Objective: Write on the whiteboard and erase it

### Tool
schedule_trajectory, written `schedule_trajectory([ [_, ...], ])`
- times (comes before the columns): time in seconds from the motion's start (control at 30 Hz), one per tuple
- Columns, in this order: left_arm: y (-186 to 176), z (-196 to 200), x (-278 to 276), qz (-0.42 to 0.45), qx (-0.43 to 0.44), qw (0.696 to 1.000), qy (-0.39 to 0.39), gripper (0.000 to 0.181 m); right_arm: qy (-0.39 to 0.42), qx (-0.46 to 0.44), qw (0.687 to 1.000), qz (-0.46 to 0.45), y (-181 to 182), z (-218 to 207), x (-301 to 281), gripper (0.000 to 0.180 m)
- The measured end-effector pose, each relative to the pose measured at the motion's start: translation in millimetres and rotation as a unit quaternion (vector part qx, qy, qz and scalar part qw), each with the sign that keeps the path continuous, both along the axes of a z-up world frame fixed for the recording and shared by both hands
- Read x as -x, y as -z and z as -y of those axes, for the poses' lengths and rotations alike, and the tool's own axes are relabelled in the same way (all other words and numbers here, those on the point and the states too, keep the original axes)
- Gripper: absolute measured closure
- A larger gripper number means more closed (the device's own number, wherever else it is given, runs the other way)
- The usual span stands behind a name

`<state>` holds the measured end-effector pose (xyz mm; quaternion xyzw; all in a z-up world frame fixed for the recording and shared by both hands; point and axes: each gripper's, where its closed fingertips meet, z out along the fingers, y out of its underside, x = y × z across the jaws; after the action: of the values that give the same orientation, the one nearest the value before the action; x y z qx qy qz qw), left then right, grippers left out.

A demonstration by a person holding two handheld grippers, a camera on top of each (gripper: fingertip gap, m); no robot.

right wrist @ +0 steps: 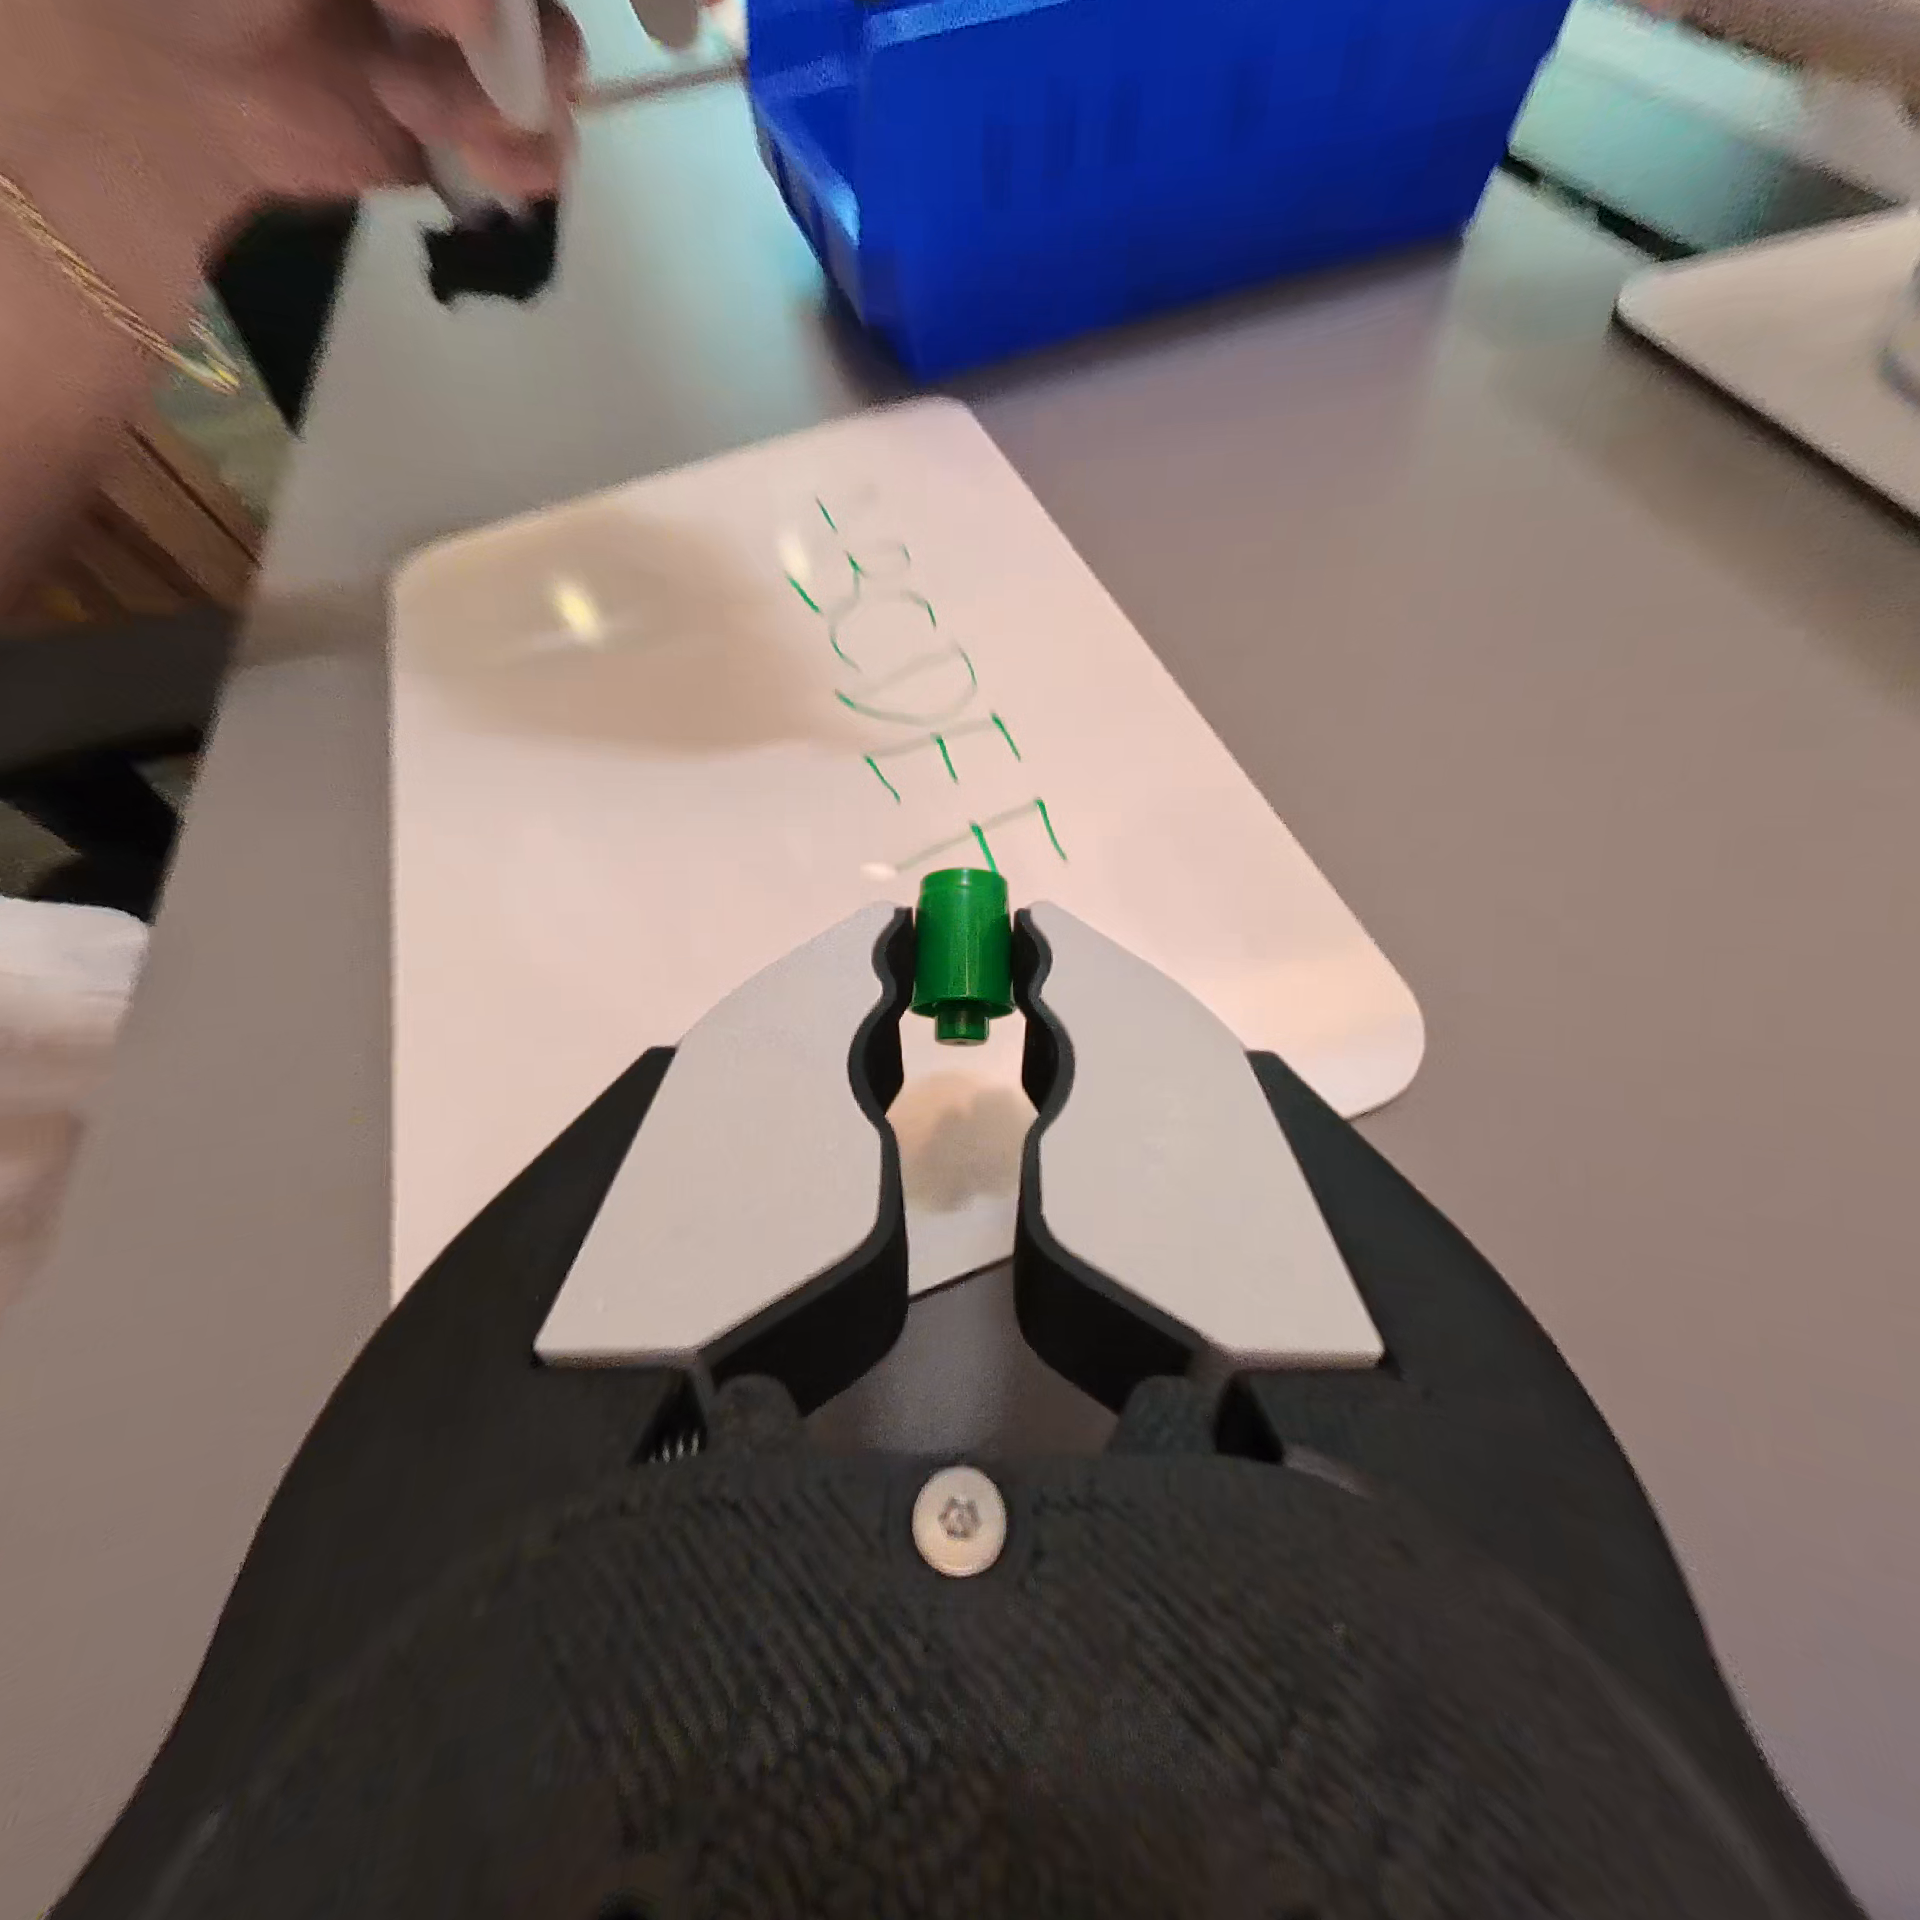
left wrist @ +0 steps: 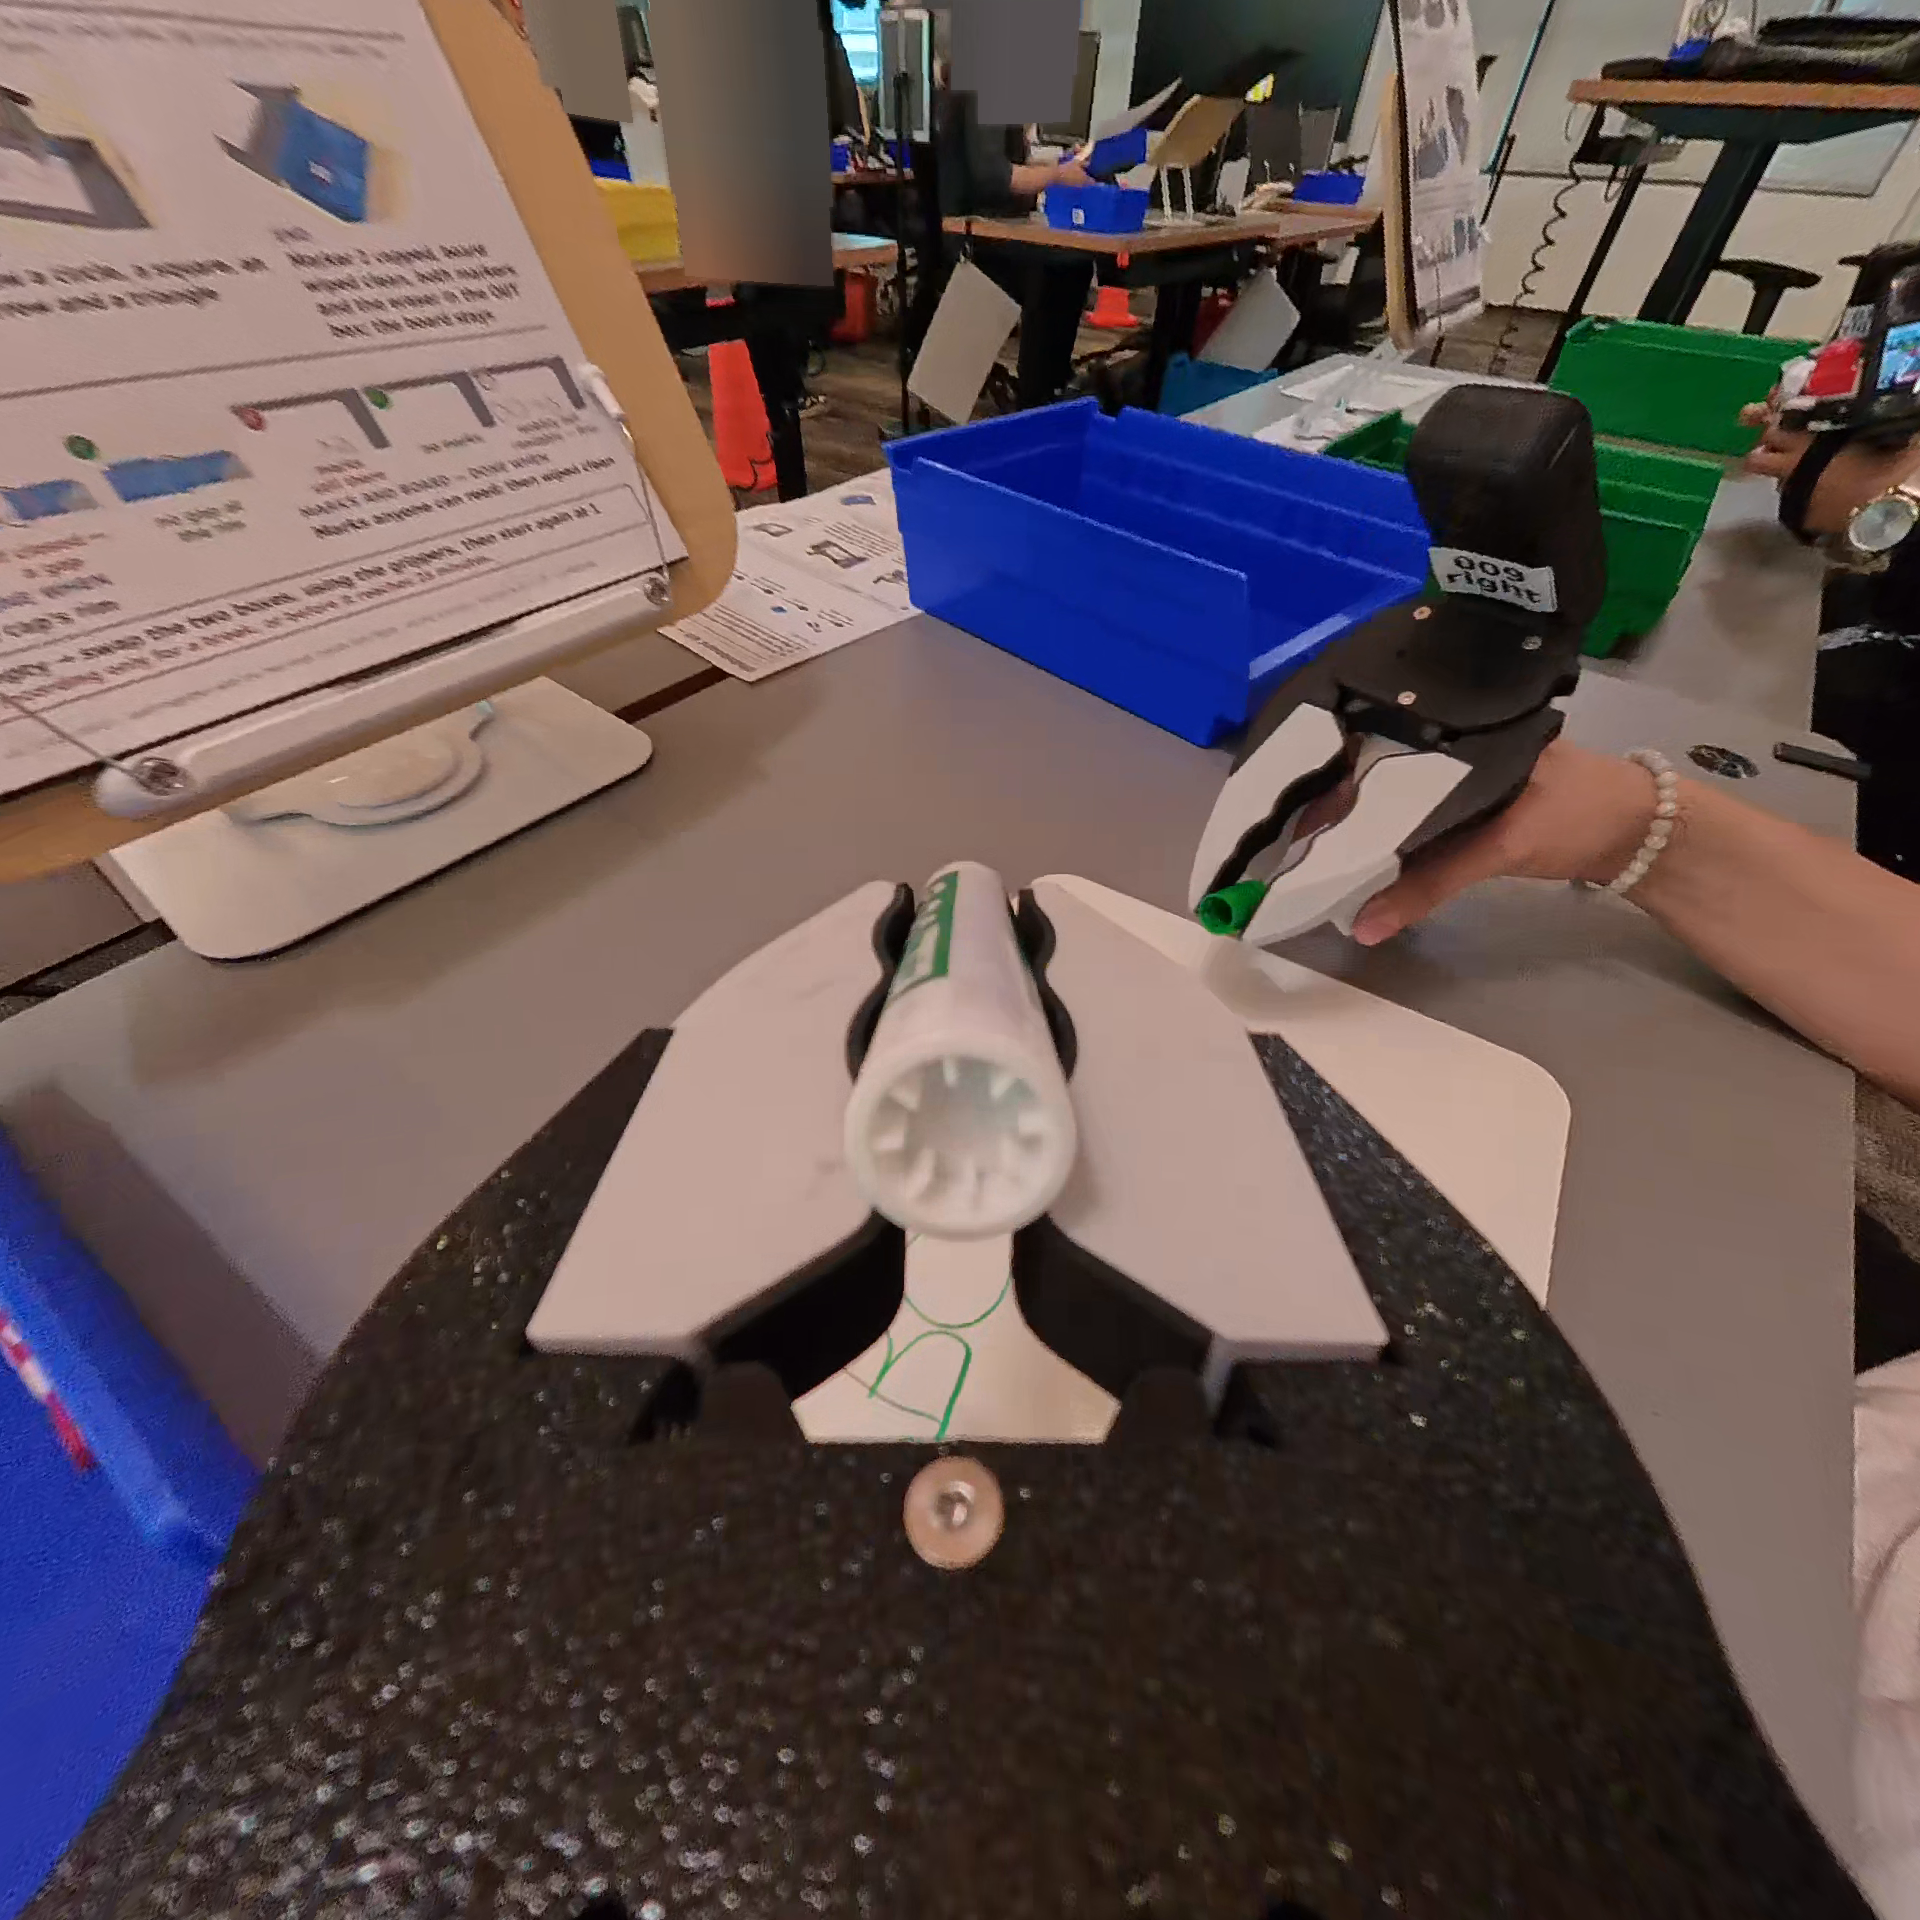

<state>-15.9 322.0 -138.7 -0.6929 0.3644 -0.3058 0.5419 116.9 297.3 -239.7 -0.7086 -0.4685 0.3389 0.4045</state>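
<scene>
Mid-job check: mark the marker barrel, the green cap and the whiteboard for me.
marker barrel (left wrist: 961,1049): left wrist view, white body between the left gripper's fingers.
green cap (right wrist: 962,956): right wrist view, side wall, pinched at the fingertips.
whiteboard (right wrist: 623,883): right wrist view, bare white surface left of the writing.

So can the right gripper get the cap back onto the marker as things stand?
Probably yes. The right gripper holds the green cap above the whiteboard, and the left gripper holds the marker close by, with nothing visible between them.
</scene>
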Motion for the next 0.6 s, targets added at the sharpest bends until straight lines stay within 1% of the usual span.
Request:
schedule_trajectory([
  [0.07, -7.6, 4.0, 3.8, 0.014, -0.004, 1.0, 0.006, 0.162, -0.008, -0.021, 1.0, -0.02, -15.4, -2.8, -2.3, 0.161],
  [0.13, -12.4, 7.3, 3.1, 0.028, -0.006, 0.999, 0.014, 0.162, -0.022, -0.055, 0.998, -0.017, -31.9, -7.2, -3.2, 0.161],
  [0.23, -12.2, 8.9, -3.7, 0.041, -0.001, 0.999, 0.028, 0.162, -0.048, -0.114, 0.992, -0.014, -58.4, -18.5, 2.8, 0.161],
  [0.33, -11.4, 9.4, -13.2, 0.054, 0.011, 0.998, 0.042, 0.162, -0.077, -0.167, 0.983, -0.028, -72.7, -30.2, 16.2, 0.161],
  [0.43, -10.7, 11.8, -20.5, 0.061, 0.021, 0.996, 0.056, 0.162, -0.098, -0.206, 0.972, -0.062, -79.3, -24.4, 32.5, 0.161],
  [0.6, -1.4, 22.1, -31.4, 0.062, 0.028, 0.994, 0.082, 0.162, -0.103, -0.21, 0.97, -0.07, -70.3, -7.4, 40.1, 0.161],
])
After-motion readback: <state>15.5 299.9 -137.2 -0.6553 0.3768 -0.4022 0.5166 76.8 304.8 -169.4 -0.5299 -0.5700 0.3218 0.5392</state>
